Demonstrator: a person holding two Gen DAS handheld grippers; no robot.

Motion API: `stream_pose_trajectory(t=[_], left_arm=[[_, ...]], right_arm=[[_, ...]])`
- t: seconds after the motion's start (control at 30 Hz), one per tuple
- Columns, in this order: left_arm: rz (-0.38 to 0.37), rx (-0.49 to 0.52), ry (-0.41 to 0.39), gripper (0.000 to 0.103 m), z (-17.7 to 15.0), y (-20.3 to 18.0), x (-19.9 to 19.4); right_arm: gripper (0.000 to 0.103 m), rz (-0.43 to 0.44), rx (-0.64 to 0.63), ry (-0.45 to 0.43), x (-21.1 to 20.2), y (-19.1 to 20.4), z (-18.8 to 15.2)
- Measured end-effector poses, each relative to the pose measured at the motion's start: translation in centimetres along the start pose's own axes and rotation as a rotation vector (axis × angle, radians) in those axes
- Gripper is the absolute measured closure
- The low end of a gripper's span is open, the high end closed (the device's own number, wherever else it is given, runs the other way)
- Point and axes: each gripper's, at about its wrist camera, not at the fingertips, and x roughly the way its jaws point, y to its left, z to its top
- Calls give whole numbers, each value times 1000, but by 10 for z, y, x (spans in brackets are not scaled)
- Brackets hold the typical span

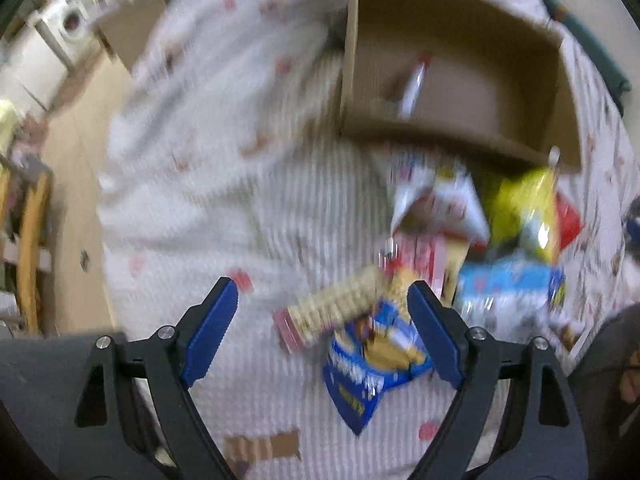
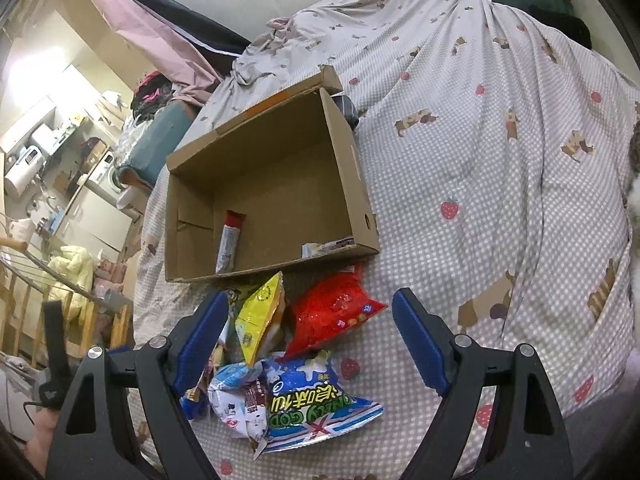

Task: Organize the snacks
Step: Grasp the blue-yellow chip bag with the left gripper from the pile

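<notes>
An open cardboard box (image 2: 344, 168) lies on the bed with a red-and-silver stick pack (image 2: 229, 246) and a small white packet (image 2: 326, 247) inside. It also shows in the blurred left wrist view (image 1: 440, 20). A snack pile lies in front of it: a yellow bag (image 2: 258, 316), a red bag (image 2: 332, 312), a blue-and-white bag (image 2: 312, 400). My right gripper (image 2: 308, 340) is open above the pile. My left gripper (image 1: 322, 308) is open, over a biscuit roll (image 1: 332, 306) and a blue biscuit pack (image 1: 372, 360).
The checked bedspread (image 2: 480, 160) with strawberry and dog prints covers the bed. A bunched pink cover (image 2: 152, 36) and teal cushion (image 2: 156, 140) lie behind the box. A wooden rail (image 2: 24, 304) and kitchen appliances stand beyond the bed's left edge.
</notes>
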Motion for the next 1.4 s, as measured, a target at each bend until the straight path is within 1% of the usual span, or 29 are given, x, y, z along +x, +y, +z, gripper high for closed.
stream_pose_trajectory(t=[0.07, 0.1, 0.13, 0.17, 0.23, 0.3, 0.37, 0.47, 0.53, 0.57, 0.6, 0.63, 0.7, 0.77, 0.83, 0.87, 0.93, 0.97, 1.0, 1.03, 1.1, 1.17, 1.2, 1.3, 1.4], left_arm=[[-87, -59, 46, 19, -2, 5, 7], [-123, -65, 62, 19, -3, 4, 8], [-149, -46, 65, 19, -3, 0, 7], [-146, -10, 62, 19, -4, -6, 6], [-75, 127, 70, 19, -9, -26, 8], [-49, 224, 114, 19, -17, -41, 17], [-63, 249, 127, 19, -23, -48, 20], [-27, 264, 128, 19, -27, -52, 23], [-46, 266, 148, 19, -28, -53, 24], [-62, 278, 161, 19, -30, -54, 23], [-61, 295, 165, 19, -31, -55, 23], [-34, 339, 167, 18, -34, -58, 23], [11, 388, 192, 19, -40, -61, 30], [23, 384, 207, 18, -43, -64, 37], [55, 394, 202, 19, -42, -66, 43], [59, 393, 203, 19, -40, -72, 49], [39, 362, 219, 24, -33, -69, 59], [33, 339, 231, 29, -31, -66, 62], [27, 324, 235, 41, -28, -67, 64], [17, 310, 233, 45, -26, -66, 64], [12, 306, 208, 55, -21, -62, 57], [-24, 291, 174, 58, -20, -61, 43], [-32, 283, 158, 63, -17, -56, 39], [-87, 221, 98, 64, -12, -44, 17], [-95, 149, 44, 64, -6, -30, 4]], right_arm=[[17, -2, 1, 6, 2, 0, 0], [17, -5, 1, 8, 2, 0, 0], [17, -8, 1, 10, 3, 0, -1], [17, -11, 0, 11, 3, 0, -1], [17, -15, -4, 13, 4, 0, -2], [17, -17, -5, 18, 5, 0, -2], [17, -15, -2, 24, 6, -1, -2], [17, -11, 2, 26, 7, -2, -2], [17, -14, -1, 28, 8, -2, -2], [17, -15, -2, 30, 8, -2, -2], [17, -15, -2, 31, 8, -2, -2], [17, -14, -2, 31, 8, -2, -2], [17, -16, -2, 28, 8, -1, -2], [17, -15, 0, 30, 8, -2, -2], [17, -15, 3, 35, 9, -2, -2], [17, -16, 3, 35, 9, -2, -2], [17, -15, -2, 35, 9, -1, -2], [17, -15, -4, 34, 9, 0, -2], [17, -15, -6, 32, 9, 0, -2], [17, -14, -5, 31, 8, 0, -2], [17, -10, 0, 26, 7, -2, -2], [17, -5, 10, 23, 5, -4, -1], [17, -3, 16, 23, 5, -6, -1], [17, 2, 30, 28, 6, -9, 0], [17, 7, 34, 36, 7, -10, 0]])
